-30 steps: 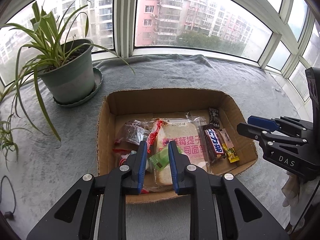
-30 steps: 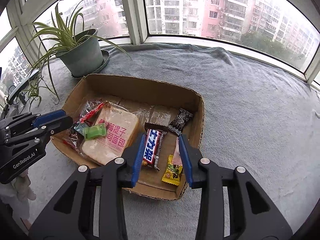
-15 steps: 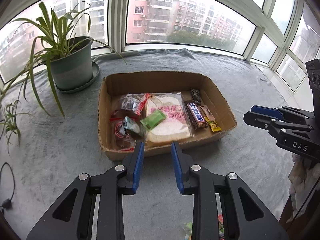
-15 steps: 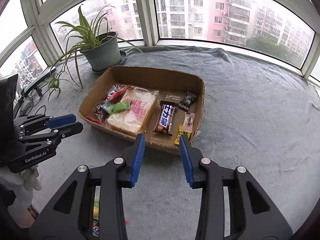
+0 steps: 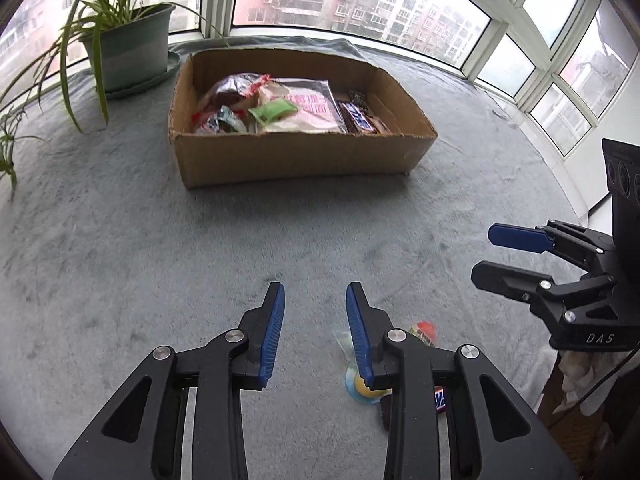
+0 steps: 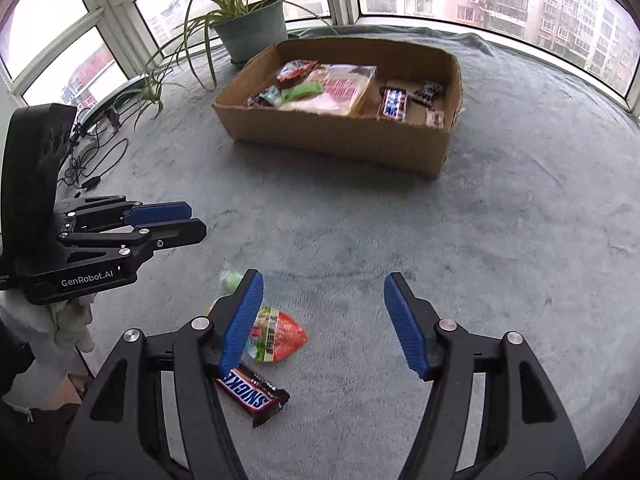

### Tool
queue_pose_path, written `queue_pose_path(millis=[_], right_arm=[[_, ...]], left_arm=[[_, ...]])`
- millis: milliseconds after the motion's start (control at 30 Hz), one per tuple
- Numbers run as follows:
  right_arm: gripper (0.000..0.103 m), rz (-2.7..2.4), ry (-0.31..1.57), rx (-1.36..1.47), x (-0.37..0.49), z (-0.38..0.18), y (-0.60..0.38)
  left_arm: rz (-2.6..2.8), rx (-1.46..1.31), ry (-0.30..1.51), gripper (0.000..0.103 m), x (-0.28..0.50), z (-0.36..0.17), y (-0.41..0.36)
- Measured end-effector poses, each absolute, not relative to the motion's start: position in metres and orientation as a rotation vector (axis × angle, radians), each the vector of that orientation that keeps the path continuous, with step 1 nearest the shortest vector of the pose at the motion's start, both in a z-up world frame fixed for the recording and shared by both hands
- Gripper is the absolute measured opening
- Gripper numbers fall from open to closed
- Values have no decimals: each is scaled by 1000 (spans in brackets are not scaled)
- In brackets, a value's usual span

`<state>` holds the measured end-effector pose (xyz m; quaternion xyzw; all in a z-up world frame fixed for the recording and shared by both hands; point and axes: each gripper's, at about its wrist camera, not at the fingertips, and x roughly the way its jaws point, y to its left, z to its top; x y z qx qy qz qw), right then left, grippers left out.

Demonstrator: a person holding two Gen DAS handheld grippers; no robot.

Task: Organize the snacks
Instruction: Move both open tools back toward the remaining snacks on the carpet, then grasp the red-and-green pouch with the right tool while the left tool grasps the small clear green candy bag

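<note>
1. The Snickers bar (image 6: 252,394), in a brown wrapper, and an orange-green snack packet (image 6: 278,338) lie on the grey carpeted desk (image 6: 500,240) beside the right gripper (image 6: 323,326).
2. Its jaws have just been opening and stand wide, empty.
3. The left gripper (image 5: 315,332) has parted slightly, holding nothing.
4. Farther off, the cardboard box (image 5: 296,156) holds wrapped snacks.

The cardboard box (image 6: 340,142) is plain brown. Inside it, a bread packet (image 6: 340,90) is pale with pink lettering, a small wrapper (image 6: 302,90) on it is light green, and a chocolate bar (image 6: 393,104) is dark with blue and white print. On the grey-green blanket (image 6: 500,220) lie a brown Snickers bar (image 6: 252,394) with white-and-blue lettering and a red, white and green packet (image 6: 278,338). Both grippers are black with blue pads (image 6: 404,328). The plant pot (image 5: 130,50) is dull green with a paler band.
</note>
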<state>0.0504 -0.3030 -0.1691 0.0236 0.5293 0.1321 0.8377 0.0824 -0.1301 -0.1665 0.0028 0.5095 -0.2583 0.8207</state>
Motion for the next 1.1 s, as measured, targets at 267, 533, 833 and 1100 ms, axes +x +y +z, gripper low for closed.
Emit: queue_pose_path(millis=[267,533,833,1100], right_arm=[[66,300,1177,67,28,-201,-289],[66,303,1195,37,30,-213,-280],[65,313,1194,25,36,-215,-279],[51,300,1188,-17,33,-215,-276]], left_arm=[[-587,17,1130,30,58,-187,-141],[-603,45,1150,30,54,-197,-149],[-594,61,1152,30,59,-204,-154],[-613,100,1129,30,56,-204,-164]])
